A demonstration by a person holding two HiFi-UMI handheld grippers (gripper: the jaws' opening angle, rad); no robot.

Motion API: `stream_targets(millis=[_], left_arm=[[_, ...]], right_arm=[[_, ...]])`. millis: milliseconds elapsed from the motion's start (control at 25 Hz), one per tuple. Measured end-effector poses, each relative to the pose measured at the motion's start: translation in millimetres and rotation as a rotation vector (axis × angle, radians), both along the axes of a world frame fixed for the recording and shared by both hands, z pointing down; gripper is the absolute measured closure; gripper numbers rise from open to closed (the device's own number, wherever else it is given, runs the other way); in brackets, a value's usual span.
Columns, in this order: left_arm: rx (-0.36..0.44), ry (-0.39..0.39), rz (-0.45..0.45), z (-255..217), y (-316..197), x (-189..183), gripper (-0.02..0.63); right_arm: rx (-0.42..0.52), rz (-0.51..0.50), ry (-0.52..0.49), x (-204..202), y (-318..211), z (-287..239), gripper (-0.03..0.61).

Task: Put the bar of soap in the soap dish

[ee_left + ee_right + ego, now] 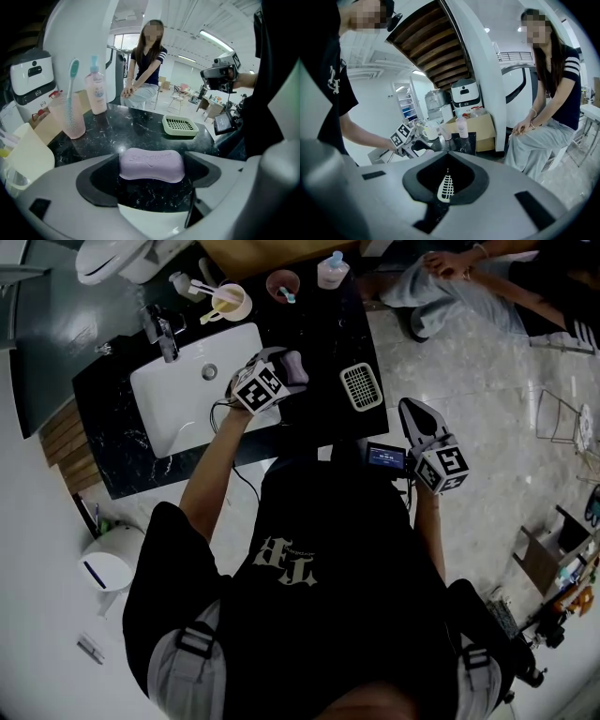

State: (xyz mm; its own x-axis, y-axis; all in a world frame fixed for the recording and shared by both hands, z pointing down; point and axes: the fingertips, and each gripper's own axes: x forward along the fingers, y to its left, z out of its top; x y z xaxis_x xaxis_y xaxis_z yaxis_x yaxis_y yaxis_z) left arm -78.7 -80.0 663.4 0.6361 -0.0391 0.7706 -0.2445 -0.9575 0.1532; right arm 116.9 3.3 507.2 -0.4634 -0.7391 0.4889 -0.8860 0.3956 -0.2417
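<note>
A lilac bar of soap (151, 165) sits crosswise between the jaws of my left gripper (151, 172), which are shut on its two ends. In the head view that gripper (286, 372) holds the soap (295, 367) over the black marble counter (323, 329), just right of the sink. The pale green slatted soap dish (361, 386) lies empty on the counter to the soap's right, and beyond it in the left gripper view, soap dish (179, 125). My right gripper (413, 410) hangs off the counter's front edge, jaws shut and empty (446, 180).
A white sink (187, 395) with a chrome faucet (161, 334) fills the counter's left half. At the back stand a cream mug (230, 302), a pink cup with a toothbrush (282, 284) and a pump bottle (332, 270). A person sits beyond the counter (469, 282).
</note>
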Motion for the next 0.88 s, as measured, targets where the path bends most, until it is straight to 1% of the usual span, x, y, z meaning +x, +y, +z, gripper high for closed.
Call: stream_targets(millis=[280, 440, 680, 880], left_arm=[[0.011, 0.065, -0.065, -17, 1, 11, 0.17], [0.007, 0.051, -0.091, -13, 8, 15, 0.17], [0.004, 0.064, -0.146, -19, 18, 27, 0.171], [-0.001, 0.071, -0.178, -21, 24, 39, 0.172]], right_arm=[[0.0, -0.034, -0.005, 0, 2, 1, 0.571], [0.006, -0.07, -0.007, 4, -1, -1, 0.569], [0.007, -0.094, -0.013, 23, -7, -3, 0.57], [0.007, -0.136, -0.029, 30, -8, -1, 0.569]])
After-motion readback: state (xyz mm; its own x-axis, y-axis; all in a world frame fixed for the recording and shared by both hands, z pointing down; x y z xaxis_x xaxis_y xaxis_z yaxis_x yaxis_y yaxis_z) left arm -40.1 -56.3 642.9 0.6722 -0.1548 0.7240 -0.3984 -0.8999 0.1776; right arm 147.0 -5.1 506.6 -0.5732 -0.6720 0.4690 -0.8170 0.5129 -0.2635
